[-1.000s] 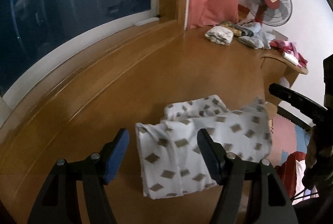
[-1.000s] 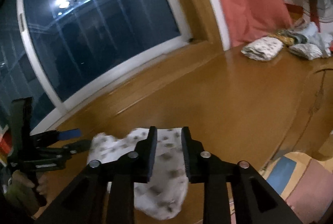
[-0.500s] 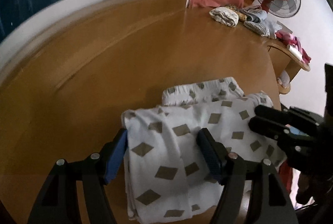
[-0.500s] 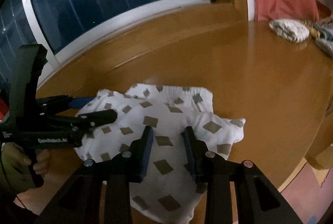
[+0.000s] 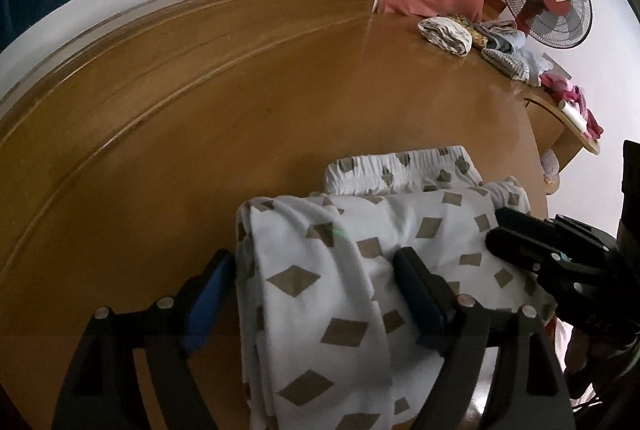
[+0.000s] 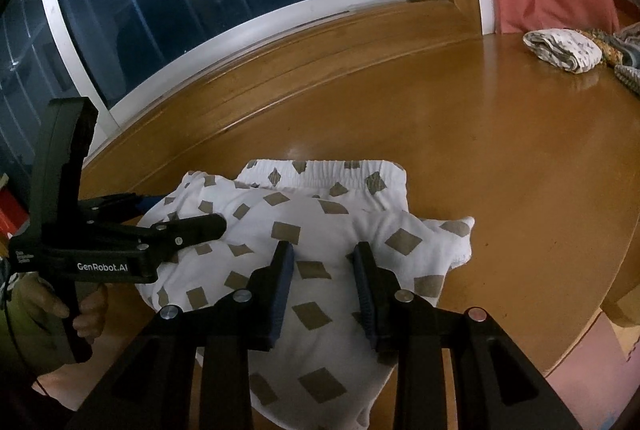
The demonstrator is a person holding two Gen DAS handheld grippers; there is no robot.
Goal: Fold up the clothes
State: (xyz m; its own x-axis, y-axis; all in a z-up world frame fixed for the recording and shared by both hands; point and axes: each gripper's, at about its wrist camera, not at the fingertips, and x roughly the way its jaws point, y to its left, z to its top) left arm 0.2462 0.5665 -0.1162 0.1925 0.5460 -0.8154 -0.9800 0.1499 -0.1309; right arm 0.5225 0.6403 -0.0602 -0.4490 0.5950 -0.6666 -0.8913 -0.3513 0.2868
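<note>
The folded white shorts (image 6: 320, 254) with tan diamonds lie on the wooden surface (image 6: 500, 150) near its front edge. The left claw (image 5: 312, 294) gapes wide over them; the right claw (image 6: 323, 272) hovers above, parted, gripping nothing.

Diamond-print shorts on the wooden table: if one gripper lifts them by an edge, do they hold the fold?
Probably not. The diamond-print shorts lie in soft, rumpled layers, so they would likely droop and unfold. The thin fabric looks light. The wooden table is glossy, so a push would likely slide or bunch them. Supporting both sides seems safer.
</note>
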